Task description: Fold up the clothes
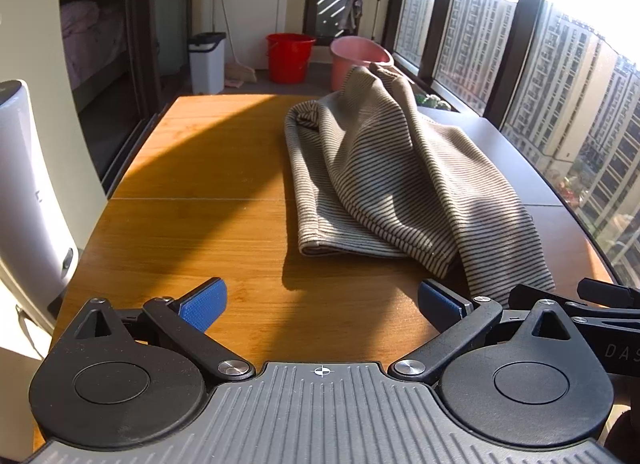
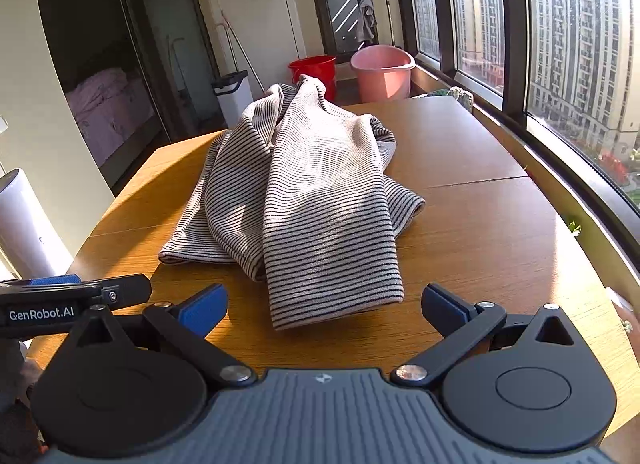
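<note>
The left gripper (image 1: 320,300) hangs over the near edge of the wooden worktop (image 1: 208,224), tilted downward, its blue-padded fingers (image 1: 204,302) spread as wide as they go. Nothing lies between them but bare wood; the right-hand finger sits just beside the near corner of the striped garment (image 1: 384,180) and, as far as the left wrist view shows, does not press on it.

The right gripper (image 2: 324,304) is tilted down the same way, and its fingers (image 2: 202,310) are likewise fully spread and hold nothing. The hem of the striped garment (image 2: 320,204) lies just ahead of the gap between them, close to the fingertips but apart from them. In the right wrist view the tip of the left gripper (image 2: 72,292) shows at the left edge, level with the right one.

The garment is a crumpled heap in the middle of the worktop (image 2: 500,232), beige with thin dark stripes, its layers bunched and overlapping, its far end rising into a peak.

Beyond the worktop's far edge stand a pink bucket (image 2: 382,70), a red bucket (image 2: 314,68) and a white bin with a dark lid (image 2: 232,94). Tall windows (image 2: 580,44) run along the right.
</note>
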`<state>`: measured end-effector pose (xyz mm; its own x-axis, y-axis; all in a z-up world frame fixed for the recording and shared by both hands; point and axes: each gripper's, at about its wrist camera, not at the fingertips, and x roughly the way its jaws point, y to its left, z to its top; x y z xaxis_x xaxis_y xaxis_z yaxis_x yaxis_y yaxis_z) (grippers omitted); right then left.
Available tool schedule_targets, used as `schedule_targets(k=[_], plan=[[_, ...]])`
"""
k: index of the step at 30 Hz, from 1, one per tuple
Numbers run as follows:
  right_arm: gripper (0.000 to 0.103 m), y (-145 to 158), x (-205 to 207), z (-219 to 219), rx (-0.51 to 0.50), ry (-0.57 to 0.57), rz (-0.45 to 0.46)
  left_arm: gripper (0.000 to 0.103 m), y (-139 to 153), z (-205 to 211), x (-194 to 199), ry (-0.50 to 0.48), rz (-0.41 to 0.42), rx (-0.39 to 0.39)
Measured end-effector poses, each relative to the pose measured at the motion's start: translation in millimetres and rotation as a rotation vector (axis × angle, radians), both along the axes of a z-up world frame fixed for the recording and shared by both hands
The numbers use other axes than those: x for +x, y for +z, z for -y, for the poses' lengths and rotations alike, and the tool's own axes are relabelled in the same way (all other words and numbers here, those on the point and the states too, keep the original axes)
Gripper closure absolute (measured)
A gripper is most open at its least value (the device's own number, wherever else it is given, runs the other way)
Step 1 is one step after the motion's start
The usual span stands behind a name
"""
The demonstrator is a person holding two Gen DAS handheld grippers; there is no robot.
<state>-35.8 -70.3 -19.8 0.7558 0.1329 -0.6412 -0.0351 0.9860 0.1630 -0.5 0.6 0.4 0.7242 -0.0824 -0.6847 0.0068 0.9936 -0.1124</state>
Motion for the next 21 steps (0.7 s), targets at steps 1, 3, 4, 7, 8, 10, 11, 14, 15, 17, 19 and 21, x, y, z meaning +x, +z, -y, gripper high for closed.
schedule_targets(k=[1,3,4,7,8,10,11,14,15,17,19,21], plan=[[0.000,1,-1,-2,0.006,-0.006,0.000,0.000,1,-1,-1,-0.004,0.002,0.000],[0.000,2,-3,1,0.046,-0.011,0.000,0.000,2,-3,-2,-0.011,0.008,0.001],[0.000,2,-3,3,0.051,-0.011,0.001,0.000,4,-6,-4,-0.006,0.011,-0.003],[0.000,0,0,0,0.024,-0.001,-0.005,0.000,7,-12,-10,0.004,0.013,0.007],[0.000,0,-2,0,0.021,0.003,0.000,0.000,9,-13,-12,0.002,0.017,0.013],[0.000,5,-2,-2,0.009,0.004,0.002,0.000,6,2,-5,-0.002,0.010,0.050],[0.000,6,-1,-2,0.004,0.004,0.003,0.000,5,2,-3,-0.004,0.007,0.047],[0.000,7,2,-1,0.005,-0.001,0.002,0.000,2,4,3,-0.011,-0.003,0.047],[0.000,6,2,0,0.004,-0.003,0.002,0.000,2,4,3,-0.011,-0.004,0.046],[0.000,6,2,1,0.004,-0.008,0.001,0.000,2,4,2,-0.009,-0.004,0.044],[0.000,5,1,2,0.005,-0.011,-0.002,0.000,2,4,2,-0.005,-0.005,0.044],[0.000,3,2,4,0.006,-0.014,-0.009,0.000,1,4,2,-0.003,-0.006,0.041]])
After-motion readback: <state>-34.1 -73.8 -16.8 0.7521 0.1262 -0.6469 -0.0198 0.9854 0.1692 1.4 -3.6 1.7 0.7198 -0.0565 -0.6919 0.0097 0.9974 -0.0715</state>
